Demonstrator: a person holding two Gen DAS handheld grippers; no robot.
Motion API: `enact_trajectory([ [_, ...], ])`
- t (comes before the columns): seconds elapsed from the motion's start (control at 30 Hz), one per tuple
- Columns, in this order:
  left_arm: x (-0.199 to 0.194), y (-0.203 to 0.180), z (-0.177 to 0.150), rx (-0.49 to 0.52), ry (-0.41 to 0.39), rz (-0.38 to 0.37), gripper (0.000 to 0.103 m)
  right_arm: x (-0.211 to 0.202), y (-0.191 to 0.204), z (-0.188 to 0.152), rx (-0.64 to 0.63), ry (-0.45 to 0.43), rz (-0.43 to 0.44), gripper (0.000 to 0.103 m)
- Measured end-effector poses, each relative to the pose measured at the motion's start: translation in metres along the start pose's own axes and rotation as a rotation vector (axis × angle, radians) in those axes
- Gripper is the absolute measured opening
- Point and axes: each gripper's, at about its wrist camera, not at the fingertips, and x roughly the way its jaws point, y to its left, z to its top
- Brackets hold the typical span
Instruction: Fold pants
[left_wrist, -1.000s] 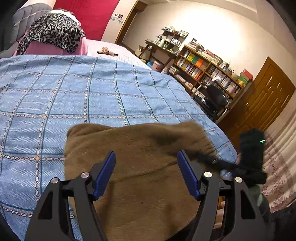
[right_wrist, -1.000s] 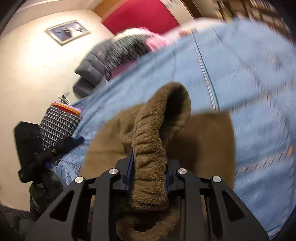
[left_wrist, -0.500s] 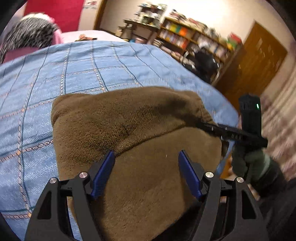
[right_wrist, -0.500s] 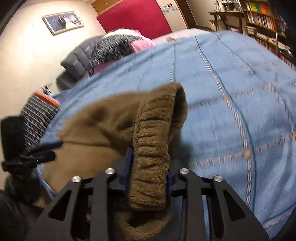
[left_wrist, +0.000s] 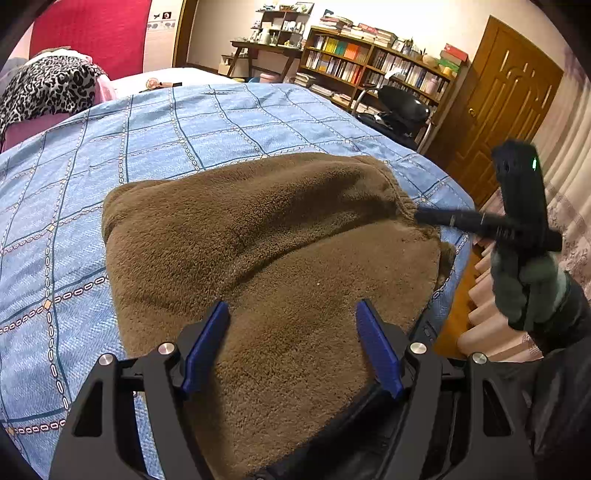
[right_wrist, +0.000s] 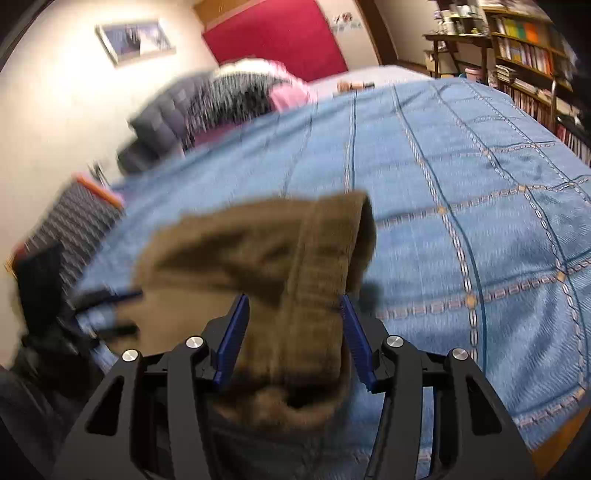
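Brown fleece pants (left_wrist: 258, 240) lie folded on the blue checked bedspread (left_wrist: 184, 129). My left gripper (left_wrist: 291, 305) hovers open over their near part, with nothing pinched between its blue pads. My right gripper (right_wrist: 293, 298) is at the pants' right edge, and the left wrist view shows it there too (left_wrist: 480, 221), held by a gloved hand (left_wrist: 524, 288). Its jaws are opening. The elastic waistband (right_wrist: 317, 266) still lies between them, and the pads look just off the cloth. The right wrist view is blurred.
The bed's edge runs close to the right of the pants (left_wrist: 454, 229), with floor below. A leopard-print blanket and pillows (left_wrist: 44, 88) lie at the bed's far end. A bookshelf (left_wrist: 369, 66), office chair (left_wrist: 402, 107) and wooden door (left_wrist: 509, 96) stand beyond. A plaid item (right_wrist: 74, 221) sits at the left.
The right gripper has lowered the raised waistband onto the pants and its jaws have parted from it. The left gripper has dropped closer over the folded cloth.
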Motion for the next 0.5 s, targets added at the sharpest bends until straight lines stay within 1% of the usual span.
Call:
enact_trajectory([
  [0.03,0.0,0.0,0.001,-0.004,-0.001,-0.002,0.071,0.001,0.004,-0.005,-0.018,0.016,-0.012,0.037],
  [0.07,-0.001,0.001,0.001,-0.006,0.0,-0.003,0.071,0.0,0.007,-0.009,-0.028,0.019,-0.02,0.036],
  [0.2,-0.001,0.003,0.003,-0.016,0.002,-0.006,0.071,-0.019,0.023,-0.017,-0.085,-0.007,-0.031,0.034],
  [0.3,-0.002,0.005,0.007,-0.022,0.002,-0.017,0.072,-0.038,0.03,-0.013,-0.118,-0.049,-0.029,0.034],
  [0.33,0.0,0.006,0.007,-0.02,0.006,-0.019,0.072,-0.04,0.032,-0.014,-0.134,-0.045,-0.027,0.034],
  [0.4,0.001,0.007,0.002,0.003,0.018,-0.018,0.072,-0.036,0.033,-0.02,-0.177,-0.001,-0.025,0.034],
  [0.47,0.003,0.005,-0.004,0.037,0.034,-0.027,0.072,-0.016,0.027,-0.035,-0.194,0.077,-0.048,0.034],
  [0.5,0.004,0.004,-0.007,0.05,0.041,-0.036,0.072,-0.005,0.024,-0.042,-0.185,0.099,-0.053,0.034],
])
